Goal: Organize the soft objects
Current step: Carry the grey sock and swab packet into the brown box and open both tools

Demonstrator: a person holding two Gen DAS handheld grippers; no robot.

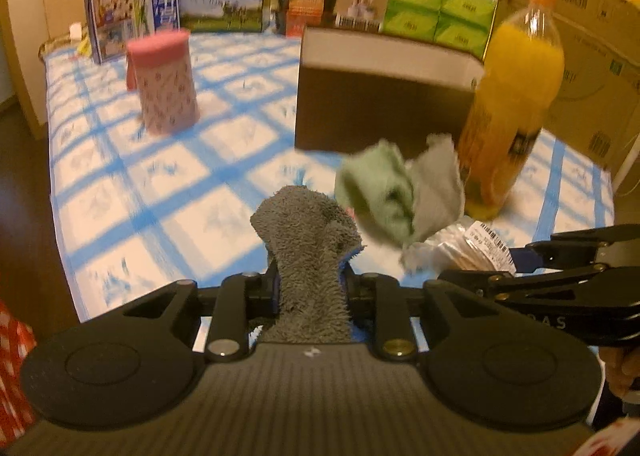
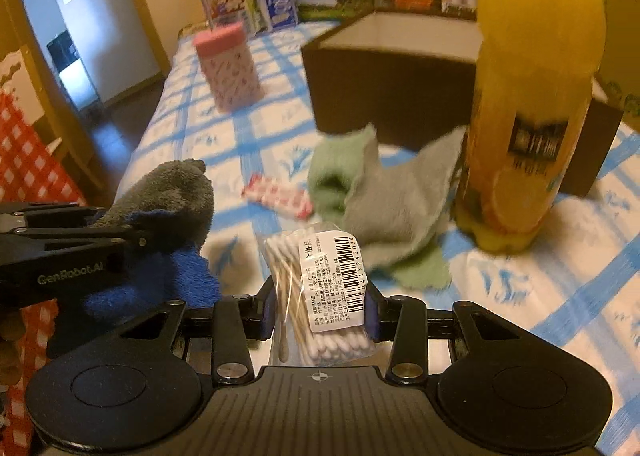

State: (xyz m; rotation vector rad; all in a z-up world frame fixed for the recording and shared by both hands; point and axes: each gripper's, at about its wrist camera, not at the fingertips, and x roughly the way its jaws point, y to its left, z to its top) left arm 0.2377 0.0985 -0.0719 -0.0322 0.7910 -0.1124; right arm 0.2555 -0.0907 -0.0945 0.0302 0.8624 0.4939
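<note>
My left gripper (image 1: 310, 288) is shut on a grey-and-blue fluffy towel (image 1: 312, 252), held above the blue-checked table; the towel also shows in the right wrist view (image 2: 168, 208). My right gripper (image 2: 320, 312) is shut on a clear bag of cotton swabs (image 2: 320, 288), seen partly in the left wrist view (image 1: 476, 252). A green cloth (image 1: 376, 192) and a grey cloth (image 1: 438, 188) lie crumpled together on the table ahead, beside an orange juice bottle (image 1: 516, 104). They also show in the right wrist view: green cloth (image 2: 340, 176), grey cloth (image 2: 396, 208).
A dark open box (image 1: 384, 104) stands behind the cloths. A pink patterned canister (image 1: 164, 80) stands at the left. A small red-and-white packet (image 2: 280, 196) lies on the tablecloth. Cartons and boxes (image 1: 224, 4) line the back edge. A large cardboard box (image 1: 580, 36) is at the right.
</note>
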